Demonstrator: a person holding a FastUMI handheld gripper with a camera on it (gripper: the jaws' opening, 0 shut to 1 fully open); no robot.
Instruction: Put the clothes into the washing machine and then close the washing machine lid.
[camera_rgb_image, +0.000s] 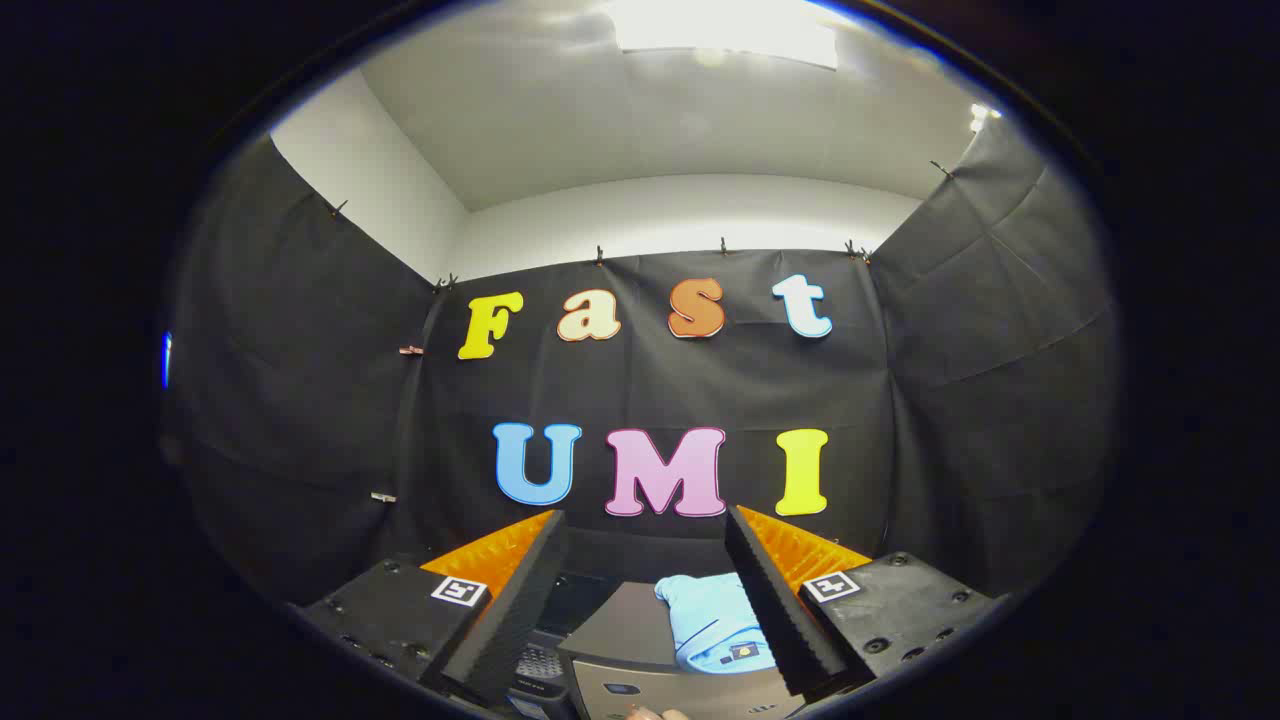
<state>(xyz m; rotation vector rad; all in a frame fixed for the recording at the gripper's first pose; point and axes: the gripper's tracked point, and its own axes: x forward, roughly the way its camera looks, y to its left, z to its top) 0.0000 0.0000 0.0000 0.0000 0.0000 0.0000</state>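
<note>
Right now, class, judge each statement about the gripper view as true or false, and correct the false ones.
1. The gripper has its fingers spread apart. True.
2. A light blue garment lies between the fingers. True.
3. Both fingers press on the garment. False: they stand apart, with the left finger well clear of it.
4. The garment is red. False: it is light blue.
5. The garment rests on top of the grey washing machine. True.

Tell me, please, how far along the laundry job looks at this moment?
Nothing looks done yet. The light blue garment lies folded on top of the washing machine, between the fingers and just ahead of them, not inside. The gripper hangs open above it, both fingers clear of the cloth. Grasping the garment, loading it and closing the lid are all left; the lid's state cannot be told here.
</note>
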